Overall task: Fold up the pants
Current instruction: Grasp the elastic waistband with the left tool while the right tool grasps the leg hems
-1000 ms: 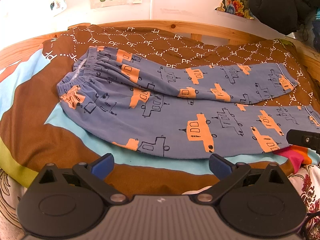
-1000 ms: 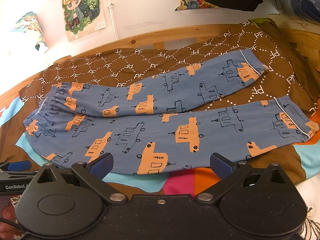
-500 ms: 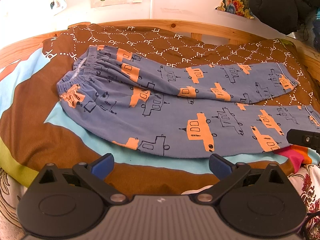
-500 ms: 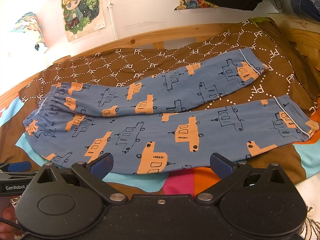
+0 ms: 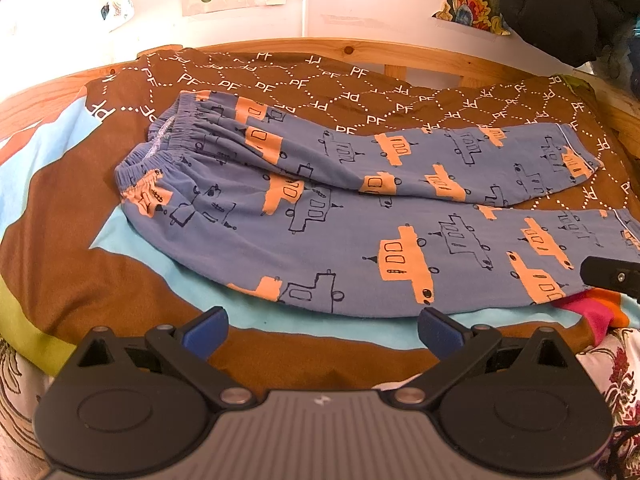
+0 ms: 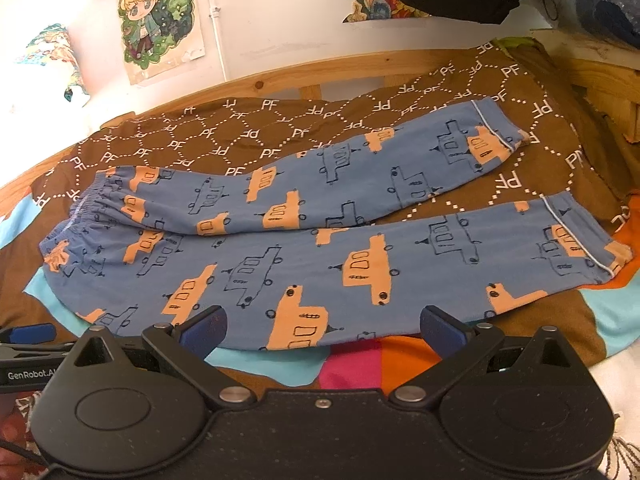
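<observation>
The blue pyjama pants [image 5: 344, 216] lie flat on the bed's patterned blanket [image 5: 72, 248], waistband [image 5: 168, 148] to my left, legs splayed apart; nothing folded yet, I judge. My left gripper [image 5: 322, 326] and right gripper [image 6: 322, 326] hover near the front hem, both wide open and empty; next I'd pinch the far leg, probably at its cuff [image 6: 492, 136], and lay it over the near one.
</observation>
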Motion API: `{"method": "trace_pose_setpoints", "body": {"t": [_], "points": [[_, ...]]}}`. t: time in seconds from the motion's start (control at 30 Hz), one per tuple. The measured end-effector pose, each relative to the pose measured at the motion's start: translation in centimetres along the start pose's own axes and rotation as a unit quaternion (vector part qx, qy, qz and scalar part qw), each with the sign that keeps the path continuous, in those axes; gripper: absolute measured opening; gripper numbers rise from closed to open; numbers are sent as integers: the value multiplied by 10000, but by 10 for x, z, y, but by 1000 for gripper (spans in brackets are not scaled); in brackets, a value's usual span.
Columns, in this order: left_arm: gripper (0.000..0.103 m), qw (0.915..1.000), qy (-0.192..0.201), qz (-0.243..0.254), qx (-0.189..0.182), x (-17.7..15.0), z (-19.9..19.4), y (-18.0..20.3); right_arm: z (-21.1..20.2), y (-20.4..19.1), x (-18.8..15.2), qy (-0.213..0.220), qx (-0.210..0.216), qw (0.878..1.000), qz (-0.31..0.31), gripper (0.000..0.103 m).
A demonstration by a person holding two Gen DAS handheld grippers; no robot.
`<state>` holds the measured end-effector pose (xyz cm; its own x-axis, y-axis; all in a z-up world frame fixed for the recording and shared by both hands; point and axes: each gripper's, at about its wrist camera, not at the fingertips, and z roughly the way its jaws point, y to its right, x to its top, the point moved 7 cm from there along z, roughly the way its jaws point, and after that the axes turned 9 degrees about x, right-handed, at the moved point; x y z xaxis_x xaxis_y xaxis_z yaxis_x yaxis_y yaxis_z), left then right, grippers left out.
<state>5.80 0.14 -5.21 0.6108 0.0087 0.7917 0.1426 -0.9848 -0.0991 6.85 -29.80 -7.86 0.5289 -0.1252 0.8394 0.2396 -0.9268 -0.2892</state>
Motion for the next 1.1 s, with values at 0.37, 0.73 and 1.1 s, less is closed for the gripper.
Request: {"method": "trace_pose_setpoints", "body": {"t": [0.37, 0.73, 1.1], "points": [[103, 9925, 639, 1031, 122, 83, 7, -6, 11, 12, 39, 102, 127, 9983, -561, 102], [103, 9811, 71, 1689, 940, 234, 101, -40, 91, 25, 140, -158, 828, 9688, -2329, 102], [90, 9604, -382, 2717, 485, 243, 207, -35, 242, 14, 209, -1289, 1947, 9405, -2470, 99]]}}
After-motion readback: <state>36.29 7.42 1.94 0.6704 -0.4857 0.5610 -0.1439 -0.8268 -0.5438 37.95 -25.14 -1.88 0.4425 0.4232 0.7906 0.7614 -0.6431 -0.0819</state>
